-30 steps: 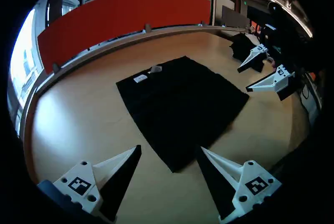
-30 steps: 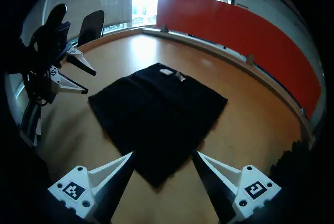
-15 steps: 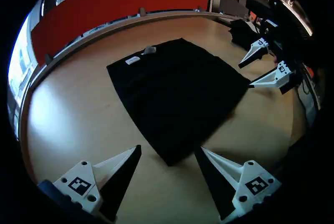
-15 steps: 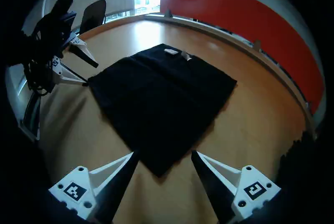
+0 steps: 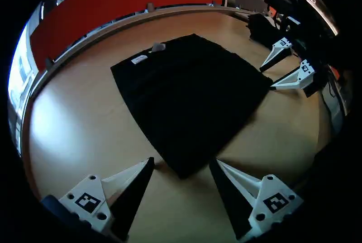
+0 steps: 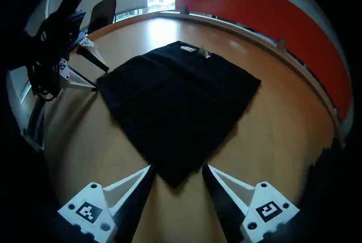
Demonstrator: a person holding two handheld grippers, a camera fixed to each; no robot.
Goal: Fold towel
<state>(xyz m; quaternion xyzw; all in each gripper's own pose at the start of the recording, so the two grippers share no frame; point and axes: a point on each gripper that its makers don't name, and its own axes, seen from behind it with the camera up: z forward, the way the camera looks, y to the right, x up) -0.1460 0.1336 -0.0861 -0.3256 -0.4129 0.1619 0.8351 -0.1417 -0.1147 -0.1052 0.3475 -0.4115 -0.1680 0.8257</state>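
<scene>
The black cloth towel [image 5: 190, 93] lies flat on the light wooden table [image 5: 81, 125], neighbouring corners pointing into the left gripper [image 5: 181, 160] and right gripper [image 6: 178, 167], both spread; long axis unclear

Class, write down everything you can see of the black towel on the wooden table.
The towel is black, soft-looking cloth, roughly rectangular, spread flat on the pale wooden table. Two small pale tags sit near its far edge. One near corner lies between the open fingers of the left gripper, another between the open fingers of the right gripper. Whether the fingers touch the cloth I cannot tell.
</scene>
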